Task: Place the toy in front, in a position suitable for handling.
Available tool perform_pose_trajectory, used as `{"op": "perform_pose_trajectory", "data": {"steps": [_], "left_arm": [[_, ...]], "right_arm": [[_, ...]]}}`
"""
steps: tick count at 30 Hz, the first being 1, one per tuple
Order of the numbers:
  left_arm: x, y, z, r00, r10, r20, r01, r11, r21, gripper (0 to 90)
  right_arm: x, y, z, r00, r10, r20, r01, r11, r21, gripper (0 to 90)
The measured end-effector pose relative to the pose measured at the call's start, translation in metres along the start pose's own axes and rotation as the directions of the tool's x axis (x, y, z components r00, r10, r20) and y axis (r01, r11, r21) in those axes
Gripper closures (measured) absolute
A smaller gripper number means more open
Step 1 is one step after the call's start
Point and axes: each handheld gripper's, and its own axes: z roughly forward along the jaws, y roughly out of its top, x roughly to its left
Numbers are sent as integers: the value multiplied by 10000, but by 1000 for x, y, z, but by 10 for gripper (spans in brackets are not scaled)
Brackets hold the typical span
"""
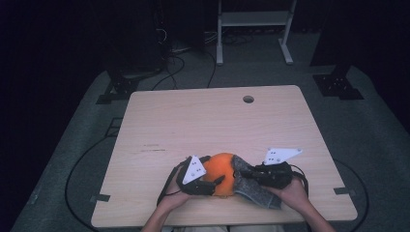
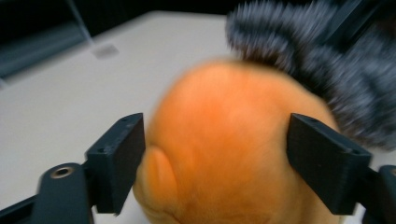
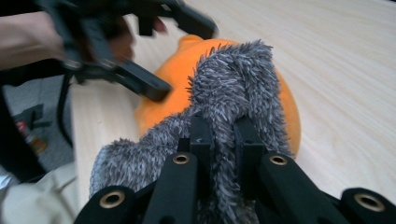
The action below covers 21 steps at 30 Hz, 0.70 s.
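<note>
Wide wooden worktop (image 1: 193,121), bare but for a small round hole near the far edge and the work at the middle of the near edge. There, resting on the wood just in from that edge, an orange plush ball (image 1: 220,170) with a grey shaggy cloth (image 1: 251,191) draped over its right side and trailing toward the near right.

Looks like a covering or wrapping step: cloth to be drawn across the ball while the ball is kept in place.

Left gripper (image 2: 215,154): jaws spread to either side of the orange ball (image 2: 224,149), pads close against its flanks but not plainly pressing, so open around it rather than clamped. Right gripper (image 3: 219,140): jaws shut tight on a fold of the grey cloth (image 3: 233,84), pile bulging out between the black fingers (image 3: 200,135).

To do it well:
- Steady the ball first; a loose cradle lets a soft round thing roll toward the near edge once the cloth drags on it.
- Pull the cloth up and over the crown, not flat along the wood, so that the pile slides instead of pushing the ball.
- Keep the pinch on a thick fold; a grip on fibre tips alone will likely slip.
- Watch the left jaws so that the cloth does not snag on them in passing.
</note>
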Motion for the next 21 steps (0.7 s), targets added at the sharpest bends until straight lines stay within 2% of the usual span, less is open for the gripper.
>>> {"op": "perform_pose_trajectory", "data": {"steps": [1,2,3,4,5,6,7,9,10,12,13,14,15,17,18,19,20,21], "left_arm": [[0,1,-7,10000,-20,11,20,9992,-402,200],[0,1,-10,10000,65,57,-62,9989,-473,210],[-1,0,-11,9995,218,217,-209,9989,-409,229],[-2,-2,-10,9986,360,399,-354,9993,-143,258],[-3,-4,-8,9975,571,426,-581,9980,232,309],[-4,-7,-4,9965,800,237,-811,9953,520,382],[-4,-7,-1,9970,763,132,-770,9949,658,421],[-3,-5,2,9982,584,150,-591,9968,540,436],[-3,-4,4,9984,566,63,-569,9968,561,439],[-4,-4,7,9990,455,-36,-453,9974,567,445],[-4,-4,9,9990,451,-69,-446,9973,586,447],[-2,-3,13,9996,230,-179,-219,9979,605,447],[-2,-2,14,9997,135,-216,-122,9980,627,448],[0,-1,14,9997,127,-190,-115,9978,649,441],[1,0,12,9998,93,-174,-83,9982,602,422],[2,1,8,9999,68,-158,-61,9989,475,382],[4,2,2,10000,25,-32,-24,9995,320,344],[5,1,-1,10000,59,-9,-59,9994,353,343]], "right_arm": [[-2,0,1,10000,49,72,-49,10000,-63,807],[-7,1,2,9997,188,154,-186,9998,-81,807],[-9,1,3,9995,234,208,-232,9997,-66,807],[-13,1,4,9993,263,283,-261,9996,-81,807],[-17,1,4,9987,345,374,-341,9994,-102,807],[-21,0,5,9978,464,466,-458,9988,-144,805],[-26,-2,5,9966,604,567,-591,9980,-232,804],[-35,-7,3,9915,1016,816,-1009,9948,-138,805],[-35,-8,2,9904,1021,929,-1013,9948,-132,805],[-30,-9,-5,9902,931,1037,-896,9953,-379,807],[-23,-7,-8,9930,688,962,-635,9963,-576,807],[-14,-3,-9,9963,377,769,-327,9974,-649,807],[2,3,-2,9979,-297,572,326,9982,-511,806],[12,8,7,9956,-735,585,748,9970,-210,806],[14,9,12,9932,-889,753,894,9960,-28,806],[13,8,16,9916,-921,912,920,9957,58,806],[9,8,17,9936,-725,872,732,9973,-50,807],[4,7,17,9955,-411,854,432,9988,-230,807]]}}
